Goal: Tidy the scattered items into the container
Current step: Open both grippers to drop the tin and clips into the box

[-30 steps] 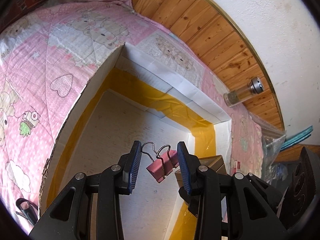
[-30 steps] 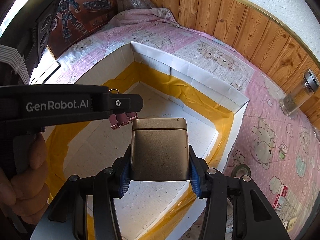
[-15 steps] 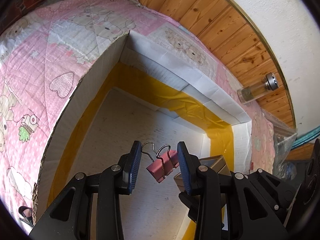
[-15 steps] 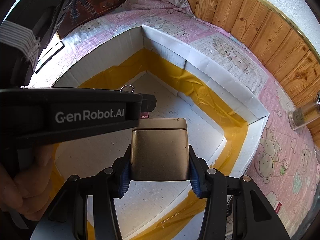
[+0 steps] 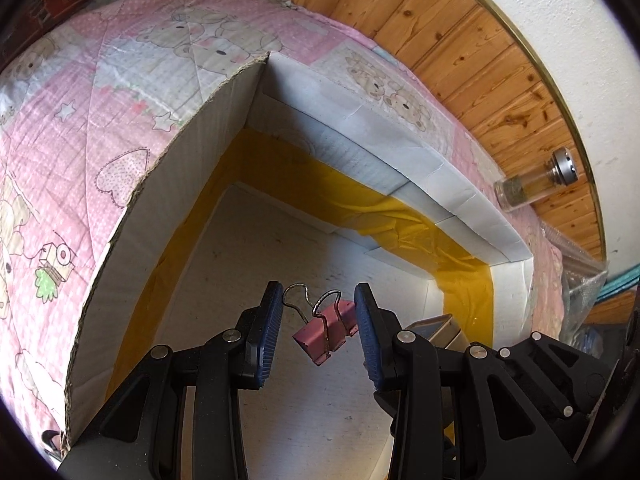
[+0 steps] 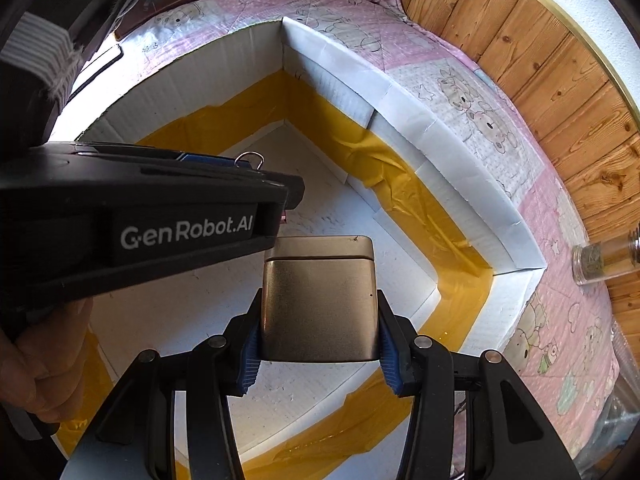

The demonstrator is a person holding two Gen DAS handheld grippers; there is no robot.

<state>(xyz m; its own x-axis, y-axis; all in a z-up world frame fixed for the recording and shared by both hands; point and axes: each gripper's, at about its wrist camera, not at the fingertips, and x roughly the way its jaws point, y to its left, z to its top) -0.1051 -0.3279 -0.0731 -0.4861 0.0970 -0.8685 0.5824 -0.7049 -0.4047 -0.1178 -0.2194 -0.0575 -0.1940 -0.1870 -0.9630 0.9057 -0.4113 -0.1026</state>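
One legible label, "GenRobot.AI", on left gripper [image 6: 292, 196] housing.

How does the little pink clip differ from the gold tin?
The pink clip is small, with wire handles, and hangs tilted between the left gripper fingers. The gold tin is far bigger, smooth and boxy, and fills the right gripper squarely. Both are held over the white box, not yet set down.

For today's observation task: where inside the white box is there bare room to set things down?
The white floor of the yellow-taped cardboard box is bare wall to wall. Crowding sits above it: the pink binder clip and gold metal tin in the grippers.
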